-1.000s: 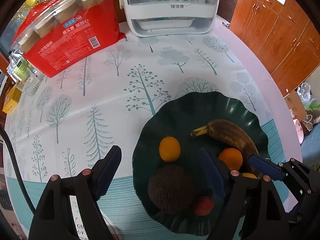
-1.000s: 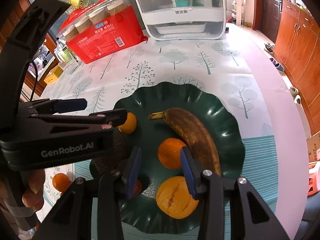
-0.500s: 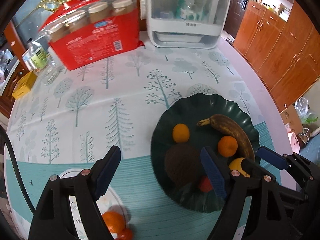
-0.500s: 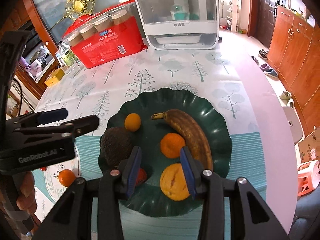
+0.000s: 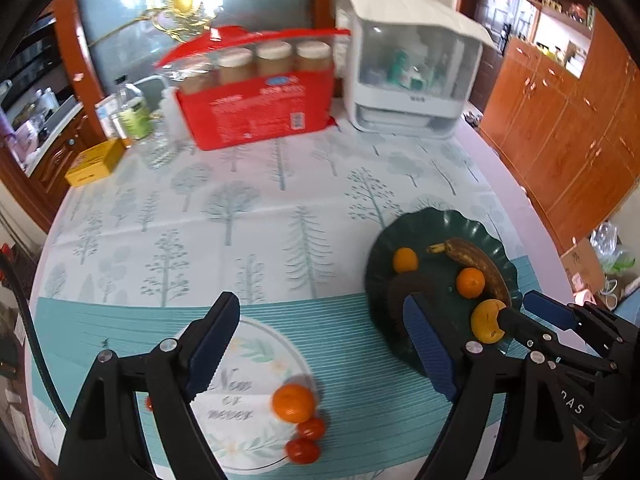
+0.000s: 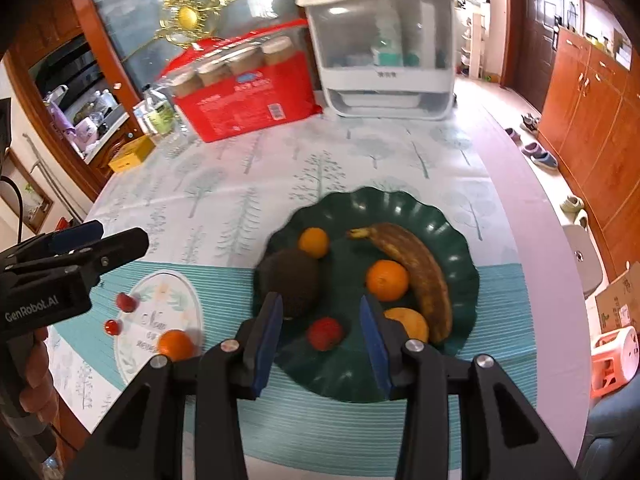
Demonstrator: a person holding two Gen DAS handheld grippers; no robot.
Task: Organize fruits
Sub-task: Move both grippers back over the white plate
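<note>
The left gripper [image 5: 320, 344] hangs spread wide over the ribbed teal tablecloth [image 5: 340, 328], its ridged blue pads having just been opening with nothing between them. The right gripper [image 6: 322, 330] stands partly parted, empty, above the scalloped dark green plate [image 6: 460, 248]. On that glossy plate, the browned banana [image 6: 416, 268] curves at three o'clock and the rough dark avocado [image 6: 290, 276] sits at nine. A smooth mandarin [image 5: 293, 403] rests on the round white printed mat [image 5: 248, 400].
</note>
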